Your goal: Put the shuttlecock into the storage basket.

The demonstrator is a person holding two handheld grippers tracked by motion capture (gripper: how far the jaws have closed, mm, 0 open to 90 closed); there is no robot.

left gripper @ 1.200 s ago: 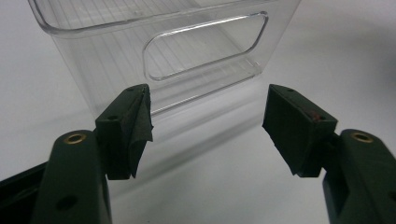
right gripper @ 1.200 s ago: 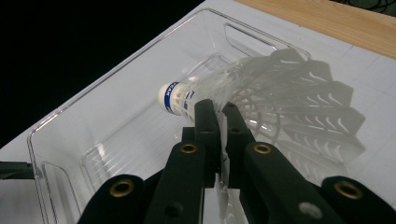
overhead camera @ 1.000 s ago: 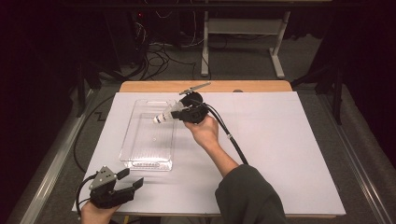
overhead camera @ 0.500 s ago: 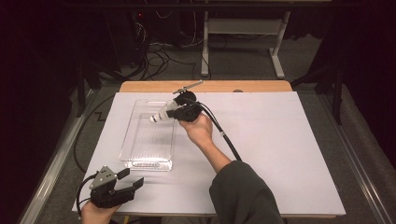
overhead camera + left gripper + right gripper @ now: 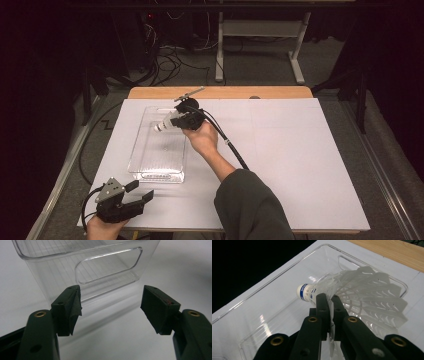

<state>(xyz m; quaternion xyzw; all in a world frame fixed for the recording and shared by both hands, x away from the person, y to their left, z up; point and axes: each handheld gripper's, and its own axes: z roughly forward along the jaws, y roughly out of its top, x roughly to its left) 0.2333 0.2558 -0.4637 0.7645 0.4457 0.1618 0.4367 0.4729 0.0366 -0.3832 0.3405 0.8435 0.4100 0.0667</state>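
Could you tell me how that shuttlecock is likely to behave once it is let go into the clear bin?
The shuttlecock looks very light: the right tool holds it by a thin pinch of its slotted plastic skirt. That skirt probably flexes and springs back rather than breaks. Dropped into the clear bin, it would likely fall on its side and roll in an arc around its small cork end.

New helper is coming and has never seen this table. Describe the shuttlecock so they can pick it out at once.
Start at the white sheet covering the table, then find the clear plastic bin on its left half. Over the bin's far end, the right gripper is shut on the shuttlecock, pinching its skirt. It is the one white, fan-shaped thing, with a blue band around its rounded tip.
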